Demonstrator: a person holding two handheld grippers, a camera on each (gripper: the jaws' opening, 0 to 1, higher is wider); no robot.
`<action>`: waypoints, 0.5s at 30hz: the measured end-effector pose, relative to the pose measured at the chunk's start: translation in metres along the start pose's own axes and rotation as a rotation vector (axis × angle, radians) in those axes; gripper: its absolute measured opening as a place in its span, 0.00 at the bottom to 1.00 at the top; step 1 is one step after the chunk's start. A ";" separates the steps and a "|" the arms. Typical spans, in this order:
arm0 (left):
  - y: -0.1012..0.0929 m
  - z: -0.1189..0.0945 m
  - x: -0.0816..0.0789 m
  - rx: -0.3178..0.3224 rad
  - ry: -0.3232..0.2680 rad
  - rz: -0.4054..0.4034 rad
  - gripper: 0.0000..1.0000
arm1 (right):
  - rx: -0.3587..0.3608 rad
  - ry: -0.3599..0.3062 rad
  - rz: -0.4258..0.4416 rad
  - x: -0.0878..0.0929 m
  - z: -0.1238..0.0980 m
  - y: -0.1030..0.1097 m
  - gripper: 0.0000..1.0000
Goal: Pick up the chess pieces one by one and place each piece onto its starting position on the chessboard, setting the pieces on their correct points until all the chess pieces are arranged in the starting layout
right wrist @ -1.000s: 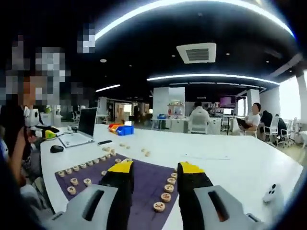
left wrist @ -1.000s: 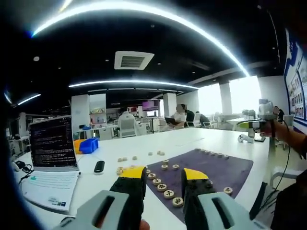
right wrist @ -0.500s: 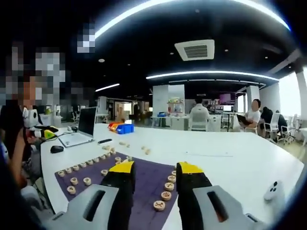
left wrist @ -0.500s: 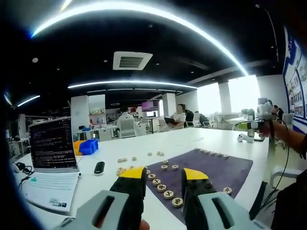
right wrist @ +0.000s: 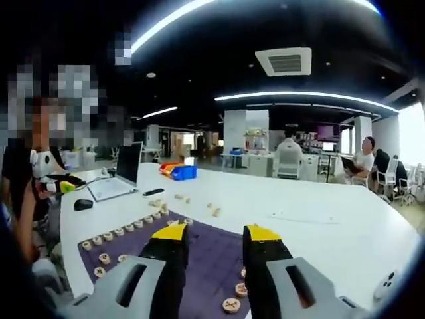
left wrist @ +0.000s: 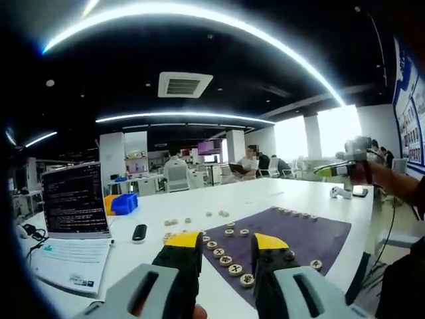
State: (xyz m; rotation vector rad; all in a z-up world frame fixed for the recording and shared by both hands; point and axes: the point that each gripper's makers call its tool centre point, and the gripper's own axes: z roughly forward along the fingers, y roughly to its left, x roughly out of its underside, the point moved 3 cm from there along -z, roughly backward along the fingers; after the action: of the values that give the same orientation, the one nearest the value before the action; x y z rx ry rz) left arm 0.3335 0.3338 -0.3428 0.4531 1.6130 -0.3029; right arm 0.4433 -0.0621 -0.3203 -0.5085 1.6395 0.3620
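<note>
Left gripper (left wrist: 226,244): jaws parted, nothing between them, held above the near edge of the white table (left wrist: 265,193). Right gripper (right wrist: 212,234): jaws likewise apart and empty, raised over the purple chessboard mat (right wrist: 206,256).

Left gripper view — the chessboard mat (left wrist: 299,232) lies just past the jaw tips, extending to the right. A row of round wooden chess pieces (left wrist: 226,260) runs along its near-left edge; a second row (left wrist: 292,212) lines the far edge. Loose pieces (left wrist: 178,221) sit on the bare table to the left of the mat (several small clusters, well apart from the board). An open laptop (left wrist: 70,212) stands at the left with a black mouse-like object (left wrist: 139,232) beside it; a blue bin (left wrist: 123,203) is behind. The right gripper (left wrist: 345,159) appears at the far right, held in a hand.

Right gripper view — one row of pieces (right wrist: 123,229) follows the mat's left edge; two pieces (right wrist: 232,304) lie near the right jaw. Loose pieces (right wrist: 214,211) rest on the table beyond the mat. The laptop (right wrist: 123,178) and the blue bin (right wrist: 182,172) stand at the far left.
</note>
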 end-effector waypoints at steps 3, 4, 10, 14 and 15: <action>0.001 0.001 0.001 0.000 0.003 -0.002 0.31 | -0.007 0.031 -0.021 0.001 0.017 -0.001 0.33; 0.001 0.001 0.001 0.000 0.004 -0.001 0.31 | -0.009 0.042 -0.025 0.002 0.024 -0.001 0.33; 0.005 -0.001 0.001 -0.009 -0.001 -0.008 0.31 | -0.041 0.085 0.002 0.011 0.070 0.005 0.33; 0.008 -0.003 0.001 -0.018 -0.003 -0.012 0.31 | -0.071 0.116 0.038 0.022 0.099 0.017 0.32; 0.009 -0.003 0.001 -0.020 -0.004 -0.013 0.31 | -0.083 0.127 0.044 0.024 0.108 0.022 0.32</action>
State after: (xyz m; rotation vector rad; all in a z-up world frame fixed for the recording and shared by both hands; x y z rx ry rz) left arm 0.3347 0.3433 -0.3430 0.4269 1.6139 -0.2974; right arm 0.5215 0.0087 -0.3597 -0.5683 1.7663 0.4398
